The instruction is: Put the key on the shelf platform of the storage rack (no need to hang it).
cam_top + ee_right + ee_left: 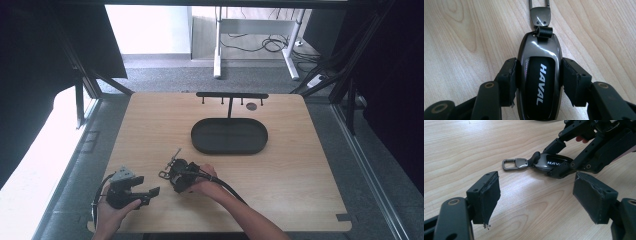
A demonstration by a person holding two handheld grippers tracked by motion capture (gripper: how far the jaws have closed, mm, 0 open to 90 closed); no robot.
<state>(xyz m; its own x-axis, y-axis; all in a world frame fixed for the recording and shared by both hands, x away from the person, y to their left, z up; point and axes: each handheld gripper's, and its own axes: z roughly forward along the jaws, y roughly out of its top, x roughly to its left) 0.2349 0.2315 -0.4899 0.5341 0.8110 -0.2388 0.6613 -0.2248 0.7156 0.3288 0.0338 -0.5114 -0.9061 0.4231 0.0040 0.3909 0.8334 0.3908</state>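
Observation:
A dark glossy car key fob marked HAVAL, with a metal clip at its tip, lies low on the wooden table. My right gripper is shut on the fob, one pad pressing each long side. In the high view my right gripper sits at the front middle of the table. My left gripper is just to its left, near the front edge. In the left gripper view my left gripper stands open with nothing between its pads, pointing at the fob a short way ahead.
A black oval tray lies at the table's middle. Behind it stands a black rack with several small hooks. A desk frame and cables are on the floor beyond the table's far edge.

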